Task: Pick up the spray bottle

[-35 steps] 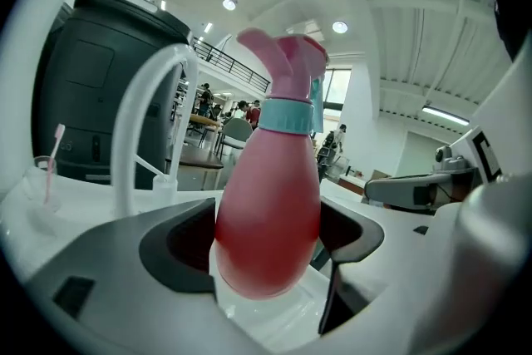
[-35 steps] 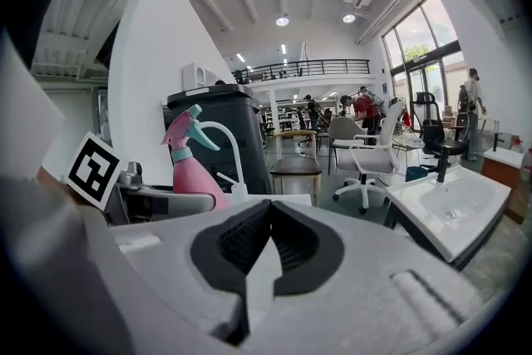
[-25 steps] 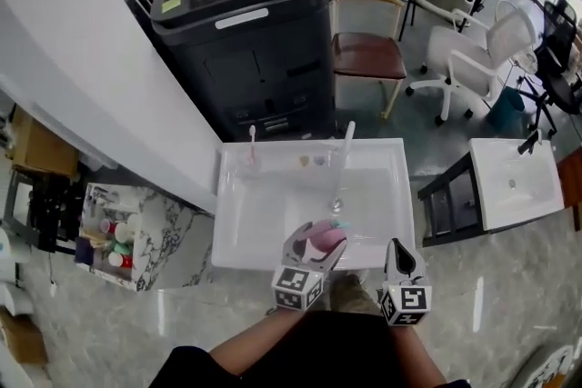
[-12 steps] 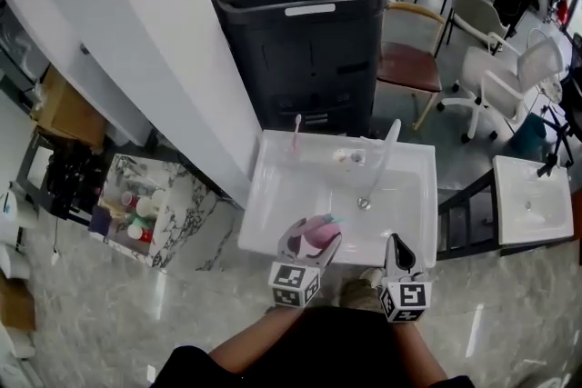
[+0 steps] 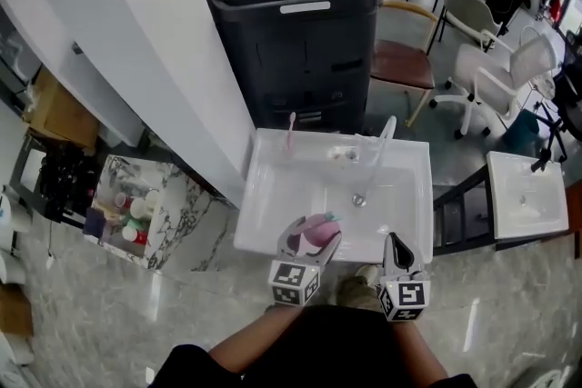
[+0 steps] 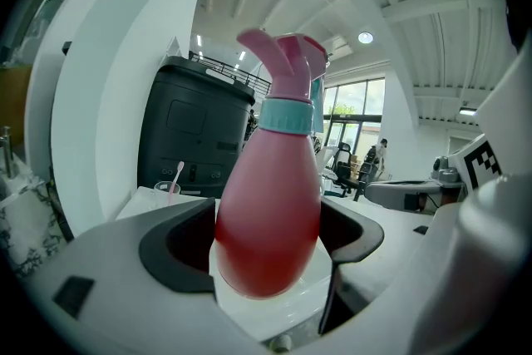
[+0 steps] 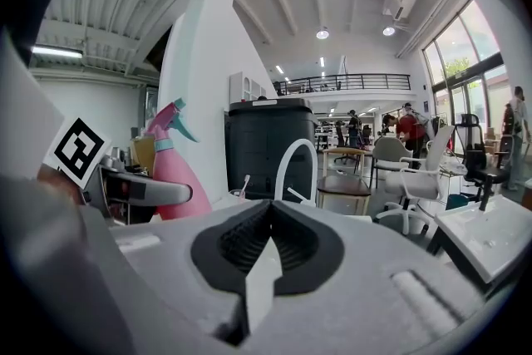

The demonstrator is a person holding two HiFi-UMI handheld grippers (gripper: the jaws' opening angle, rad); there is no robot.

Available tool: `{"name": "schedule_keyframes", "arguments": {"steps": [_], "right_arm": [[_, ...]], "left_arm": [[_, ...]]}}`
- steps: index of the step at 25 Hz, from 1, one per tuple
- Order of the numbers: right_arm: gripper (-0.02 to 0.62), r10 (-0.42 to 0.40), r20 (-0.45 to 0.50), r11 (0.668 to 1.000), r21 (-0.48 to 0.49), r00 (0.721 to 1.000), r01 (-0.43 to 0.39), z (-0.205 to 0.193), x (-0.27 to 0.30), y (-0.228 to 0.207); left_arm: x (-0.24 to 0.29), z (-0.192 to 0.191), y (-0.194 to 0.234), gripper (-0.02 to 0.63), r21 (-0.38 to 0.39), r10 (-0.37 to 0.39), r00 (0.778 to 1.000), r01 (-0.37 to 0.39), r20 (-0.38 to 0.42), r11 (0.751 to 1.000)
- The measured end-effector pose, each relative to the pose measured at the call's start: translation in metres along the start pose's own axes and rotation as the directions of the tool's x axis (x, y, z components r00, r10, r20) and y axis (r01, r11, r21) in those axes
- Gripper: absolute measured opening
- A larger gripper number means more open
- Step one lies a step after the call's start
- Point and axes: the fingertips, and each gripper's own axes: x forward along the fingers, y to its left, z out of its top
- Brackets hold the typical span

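Observation:
A pink spray bottle (image 6: 270,220) with a teal collar and pink trigger head stands upright between the jaws of my left gripper (image 5: 311,236), which is shut on its round body. In the head view the spray bottle (image 5: 320,229) hangs over the near edge of the white sink (image 5: 273,195). From the right gripper view the spray bottle (image 7: 172,170) shows at the left, held by the other gripper. My right gripper (image 5: 397,252) sits just right of it, near the sink's front rim, its jaws shut with nothing between them.
A white faucet (image 5: 375,157) arches over the basin, and a cup with a pink toothbrush (image 5: 291,134) stands at the sink's back. A black bin (image 5: 296,23) sits behind, chairs (image 5: 400,59) to the right, a second white sink (image 5: 526,194) far right, a shelf of bottles (image 5: 127,213) left.
The head view has shifted, so the sink and bin sit further right and lower than one second ago. Both grippers keep their places, the left still holding the bottle.

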Motion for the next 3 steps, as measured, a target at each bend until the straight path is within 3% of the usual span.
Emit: {"name": "schedule_keyframes", "arguments": {"steps": [3], "right_arm": [[-0.003, -0.002, -0.001, 1.0, 0.006, 1.0, 0.002, -0.0025, 0.0024, -0.0002]], "left_arm": [[0.0048, -0.0012, -0.0019, 0.374, 0.005, -0.023, 1.0, 0.023, -0.007, 1.0]]}}
